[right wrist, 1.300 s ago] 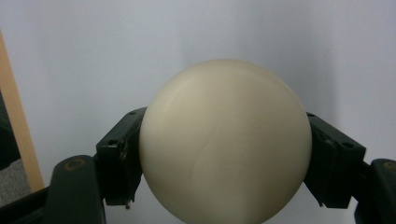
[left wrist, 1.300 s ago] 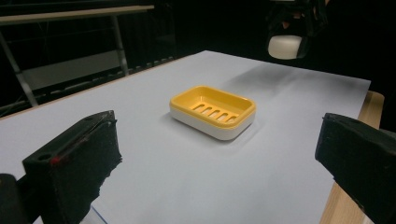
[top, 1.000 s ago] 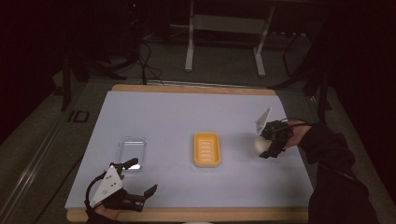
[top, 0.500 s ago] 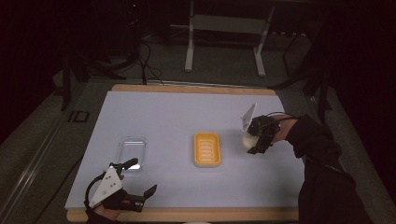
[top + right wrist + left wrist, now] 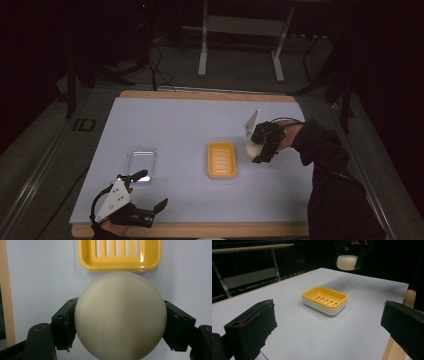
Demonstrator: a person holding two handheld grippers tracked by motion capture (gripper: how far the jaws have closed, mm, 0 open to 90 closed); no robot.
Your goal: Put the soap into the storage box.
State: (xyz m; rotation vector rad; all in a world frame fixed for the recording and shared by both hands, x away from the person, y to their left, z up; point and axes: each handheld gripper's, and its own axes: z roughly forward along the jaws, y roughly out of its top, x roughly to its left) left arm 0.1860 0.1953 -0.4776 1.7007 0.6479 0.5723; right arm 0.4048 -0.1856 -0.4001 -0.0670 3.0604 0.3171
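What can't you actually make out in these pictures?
- Right gripper view: the soap hides the near edge of the yellow soap dish and the table behind it.
- High view: the clear lid is too small and faint for detail.
- Left gripper view: the right gripper is cut off by the top edge.

From my high view the room is dim, nearly black around the counter [image 5: 165,120], whose pale top is the one evenly lit surface, and the picture is soft and grainy. In my left gripper view the black fingers [image 5: 252,327] loom blurred at the bottom edge, with a soft shadow on the counter beyond them. My right gripper view is brightest, the cream soap [image 5: 120,315] between the fingers evenly lit without glare.
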